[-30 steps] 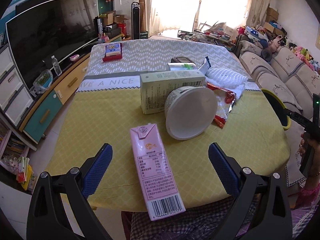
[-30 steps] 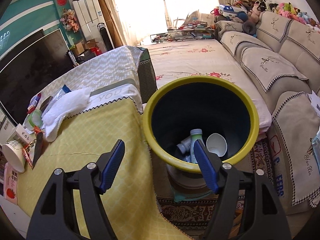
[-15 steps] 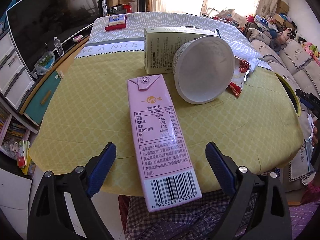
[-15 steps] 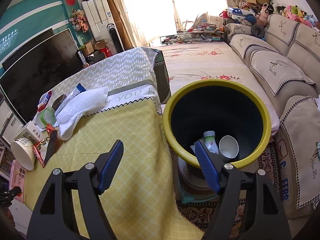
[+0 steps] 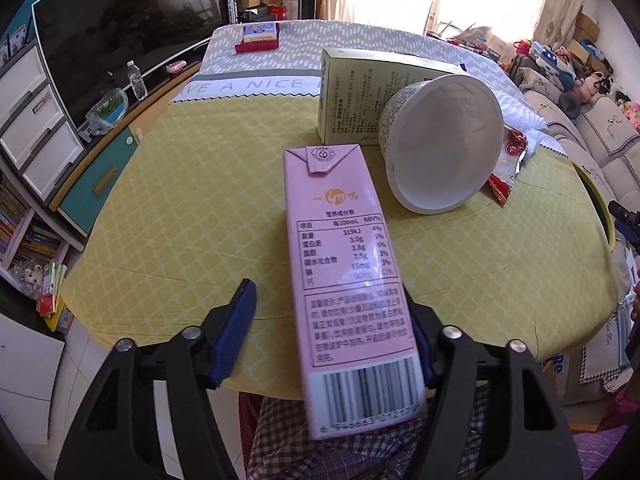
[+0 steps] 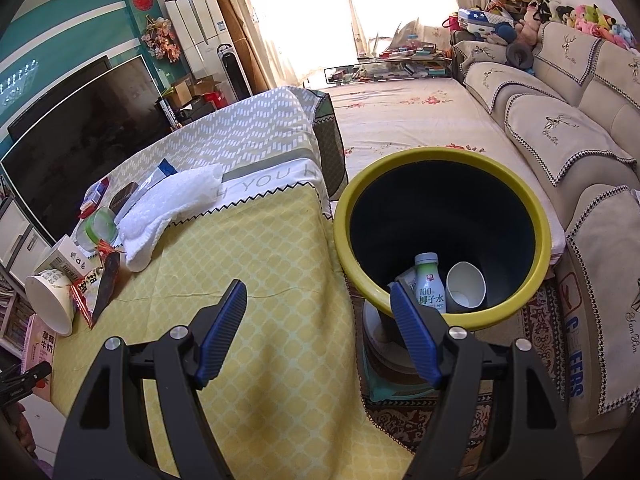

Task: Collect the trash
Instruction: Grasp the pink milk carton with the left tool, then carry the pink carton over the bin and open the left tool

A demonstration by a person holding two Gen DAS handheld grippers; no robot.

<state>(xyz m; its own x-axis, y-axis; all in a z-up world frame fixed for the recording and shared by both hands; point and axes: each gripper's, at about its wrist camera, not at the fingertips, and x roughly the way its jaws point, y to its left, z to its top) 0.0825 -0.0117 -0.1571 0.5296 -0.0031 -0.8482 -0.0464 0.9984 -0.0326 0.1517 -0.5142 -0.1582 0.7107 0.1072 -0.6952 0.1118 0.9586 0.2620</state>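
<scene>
A pink milk carton lies on the yellow tablecloth, its barcode end over the near edge. My left gripper straddles it, jaws partly closed; the right finger touches the carton, the left finger stands apart. Behind lie a tipped white paper bowl, a pale green box and a red snack wrapper. My right gripper is open and empty over the table's edge, beside the yellow-rimmed bin, which holds a bottle and a cup.
A white towel, a green-lidded tub and a dark remote lie on the table. A red box sits at the far end. A TV cabinet stands left, a sofa right.
My left gripper has moved forward over the pink carton and its jaws have narrowed around it. My right gripper has shifted slightly left of the bin and stays open.
</scene>
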